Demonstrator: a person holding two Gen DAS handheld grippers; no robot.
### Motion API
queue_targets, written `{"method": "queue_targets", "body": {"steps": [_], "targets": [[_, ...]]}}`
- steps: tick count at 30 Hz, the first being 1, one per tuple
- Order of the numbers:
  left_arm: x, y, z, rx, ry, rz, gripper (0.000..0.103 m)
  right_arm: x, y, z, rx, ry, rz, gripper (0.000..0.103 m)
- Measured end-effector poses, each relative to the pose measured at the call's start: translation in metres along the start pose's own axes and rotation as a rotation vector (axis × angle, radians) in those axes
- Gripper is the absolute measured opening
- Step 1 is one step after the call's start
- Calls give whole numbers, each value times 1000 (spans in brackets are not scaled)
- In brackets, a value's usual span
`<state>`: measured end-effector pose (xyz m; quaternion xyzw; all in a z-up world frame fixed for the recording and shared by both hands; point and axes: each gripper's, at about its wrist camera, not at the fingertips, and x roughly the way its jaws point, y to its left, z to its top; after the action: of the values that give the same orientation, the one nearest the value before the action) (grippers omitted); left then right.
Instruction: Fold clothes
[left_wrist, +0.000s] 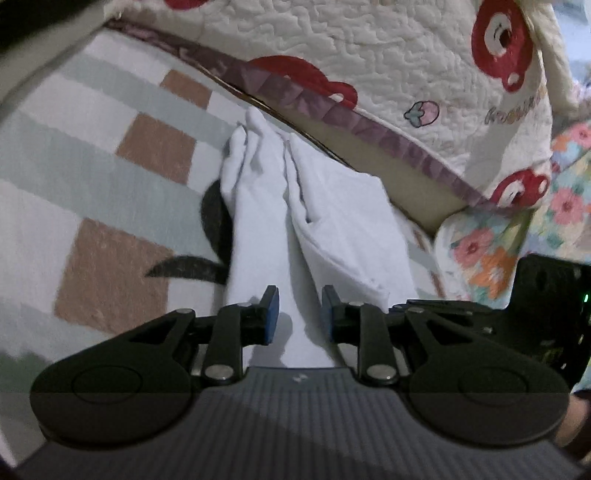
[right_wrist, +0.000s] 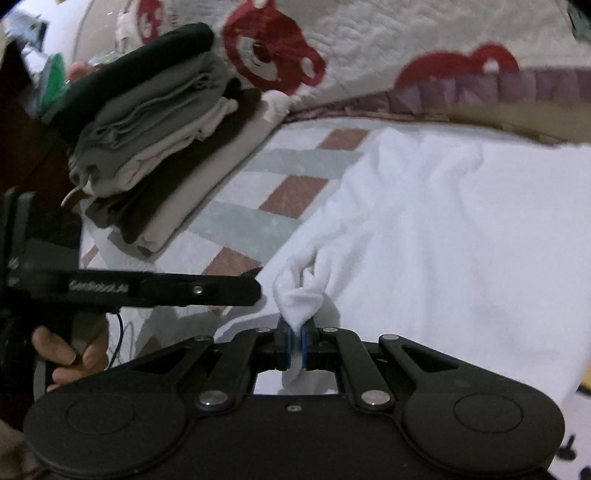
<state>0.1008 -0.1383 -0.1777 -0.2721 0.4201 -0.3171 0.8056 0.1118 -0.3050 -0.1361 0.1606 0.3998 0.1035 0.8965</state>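
White cotton garment (right_wrist: 424, 229) bunched between right gripper (right_wrist: 295, 341) pads, clamped tight on corner; rest spreads ahead and rightward of those fingers. Left gripper (left_wrist: 297, 310) jaws parted, nothing held, white fabric ridge (left_wrist: 280, 206) running straight ahead between them, long axis away. Left looks nearer free edge. Folded stack (right_wrist: 159, 147) far left.

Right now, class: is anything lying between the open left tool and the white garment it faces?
Nothing visible. The left tool is open with the white garment lying directly between and ahead of its fingers. The right tool already pinches a bunched corner.
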Motion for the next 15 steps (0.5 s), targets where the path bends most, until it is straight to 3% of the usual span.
{"method": "queue_targets", "body": {"steps": [3, 6, 7, 13, 15], "targets": [[4, 15, 1, -176, 1, -178, 33, 1, 8, 4, -62, -13, -9, 7], [6, 18, 0, -270, 3, -279, 39, 0, 18, 9, -122, -8, -7, 8], [6, 15, 0, -254, 8, -277, 41, -1, 21, 9, -115, -1, 3, 8], [15, -9, -4, -49, 33, -21, 47, -23, 26, -11, -125, 2, -82, 7], [19, -9, -7, -72, 47, -50, 47, -32, 27, -19, -130, 1, -117, 7]]}}
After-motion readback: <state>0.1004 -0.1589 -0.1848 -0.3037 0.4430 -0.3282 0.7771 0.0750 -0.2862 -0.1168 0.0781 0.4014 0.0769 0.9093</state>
